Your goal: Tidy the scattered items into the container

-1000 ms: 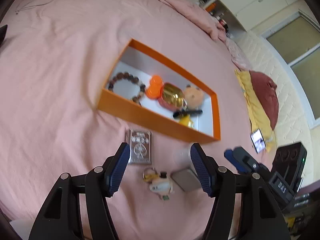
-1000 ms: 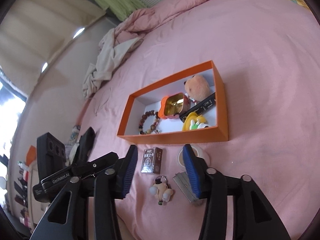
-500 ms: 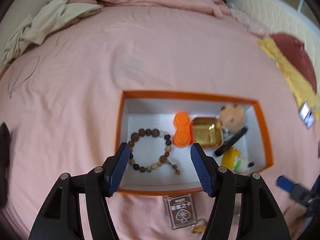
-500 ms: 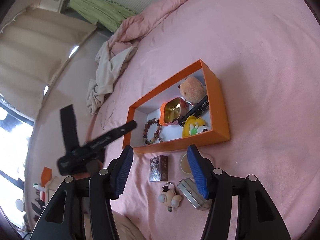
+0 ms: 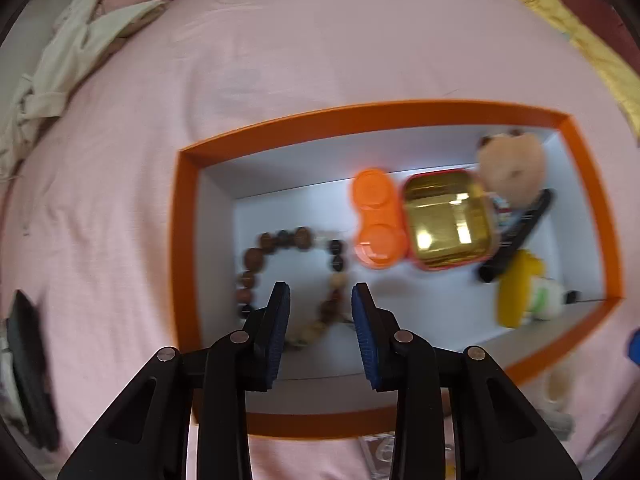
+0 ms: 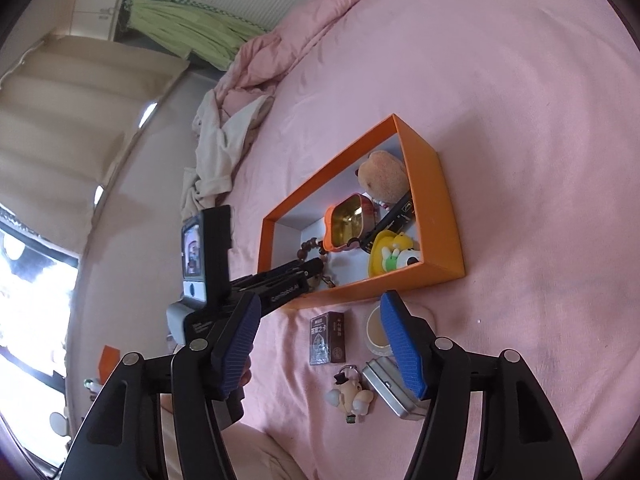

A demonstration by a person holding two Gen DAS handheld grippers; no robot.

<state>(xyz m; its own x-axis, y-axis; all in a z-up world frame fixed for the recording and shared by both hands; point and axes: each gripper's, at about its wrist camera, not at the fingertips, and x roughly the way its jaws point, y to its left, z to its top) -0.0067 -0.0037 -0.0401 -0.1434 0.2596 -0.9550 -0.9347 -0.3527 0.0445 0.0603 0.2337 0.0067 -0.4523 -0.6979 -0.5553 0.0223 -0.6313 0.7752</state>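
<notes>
The jaws of the left gripper (image 5: 320,300) have just been closing and now stand narrowly apart, nothing pressed between them; they point steeply down into the orange box (image 5: 188,240), right over the near side of the bead bracelet (image 5: 296,240) — whether they touch the beads cannot be told through the blur. The jaws of the right gripper (image 6: 320,340) have just been opening and stand wide apart, empty, above the loose items on the pink bed (image 6: 520,120).

Inside the box, beside the bracelet, lie an orange lens case (image 5: 376,220), a gold tin (image 5: 448,220) touching it, a plush toy (image 5: 512,168), a black stick (image 5: 516,236) and a yellow toy (image 5: 520,288). Outside, just in front of the box's near wall, lie a card pack (image 6: 328,338), a round tape roll (image 6: 374,330), a small figure keychain (image 6: 350,392) and a silver tin (image 6: 390,386) — the last partly behind the right-hand jaw.
</notes>
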